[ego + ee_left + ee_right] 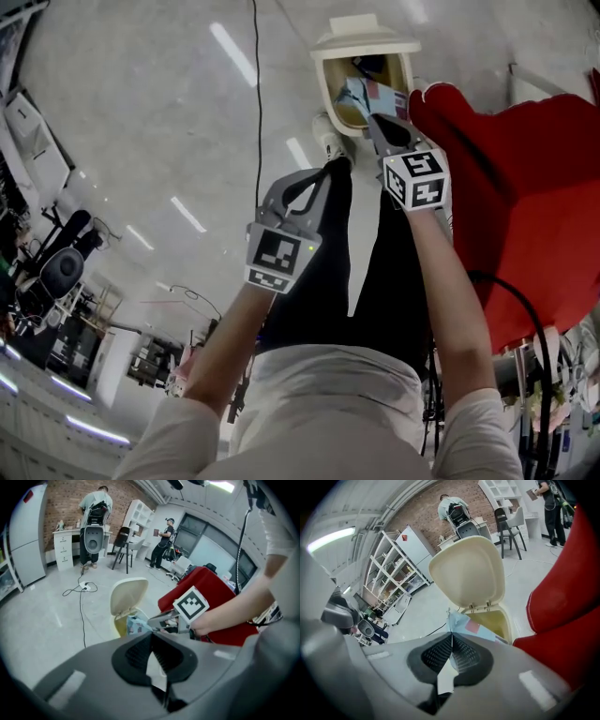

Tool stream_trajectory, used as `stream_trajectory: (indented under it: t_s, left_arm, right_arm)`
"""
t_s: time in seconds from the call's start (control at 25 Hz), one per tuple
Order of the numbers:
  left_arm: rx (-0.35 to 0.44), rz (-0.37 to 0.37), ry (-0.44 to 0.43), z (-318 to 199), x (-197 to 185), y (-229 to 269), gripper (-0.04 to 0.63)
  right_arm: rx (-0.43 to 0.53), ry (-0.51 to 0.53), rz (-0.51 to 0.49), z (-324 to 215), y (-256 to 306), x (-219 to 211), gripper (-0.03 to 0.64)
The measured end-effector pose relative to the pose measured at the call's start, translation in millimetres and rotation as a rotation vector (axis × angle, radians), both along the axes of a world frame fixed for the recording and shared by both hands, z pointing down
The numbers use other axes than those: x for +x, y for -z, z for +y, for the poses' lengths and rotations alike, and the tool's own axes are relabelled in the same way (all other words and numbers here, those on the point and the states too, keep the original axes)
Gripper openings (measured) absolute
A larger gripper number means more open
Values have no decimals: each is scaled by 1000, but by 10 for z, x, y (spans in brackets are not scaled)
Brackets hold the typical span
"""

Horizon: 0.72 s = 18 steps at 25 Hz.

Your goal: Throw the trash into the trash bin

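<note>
A cream trash bin (pixel 330 94) stands on the floor with its lid (pixel 364 37) raised. My right gripper (pixel 378 122) is shut on a light blue trash packet (pixel 361 94) with a pink patch, and holds it right over the bin's mouth. In the right gripper view the packet (pixel 471 626) sticks out past the closed jaws, in front of the bin (pixel 506 620) and the lid (pixel 468 571). My left gripper (pixel 330 167) hangs nearer to me, left of the right one, jaws closed with nothing seen between them. The left gripper view shows the right gripper (pixel 157 619), the packet (pixel 136 624) and the bin (pixel 119 623).
A red seat (pixel 516 187) sits close on the bin's right. A black cable (pixel 82 588) trails over the grey floor left of the bin. People, desks, chairs and a fridge (pixel 26 541) are far back.
</note>
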<state>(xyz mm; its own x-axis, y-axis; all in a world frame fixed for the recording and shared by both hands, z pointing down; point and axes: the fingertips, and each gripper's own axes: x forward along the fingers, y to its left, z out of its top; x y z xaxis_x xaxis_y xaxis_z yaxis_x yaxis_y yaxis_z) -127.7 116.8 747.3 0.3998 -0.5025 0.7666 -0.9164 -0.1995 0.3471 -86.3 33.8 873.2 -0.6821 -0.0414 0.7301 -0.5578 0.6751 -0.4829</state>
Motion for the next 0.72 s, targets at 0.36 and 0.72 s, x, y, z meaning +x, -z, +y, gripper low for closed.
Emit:
stream_trajectory:
  t_s: [0.36, 0.72]
  left_arm:
    - [0, 22, -7, 37, 99, -206, 5]
    - [-12, 12, -5, 196, 38, -229, 5]
  right_arm:
    - [-23, -9, 69, 54, -468, 90, 5]
    - [-13, -32, 78, 123, -436, 157, 130]
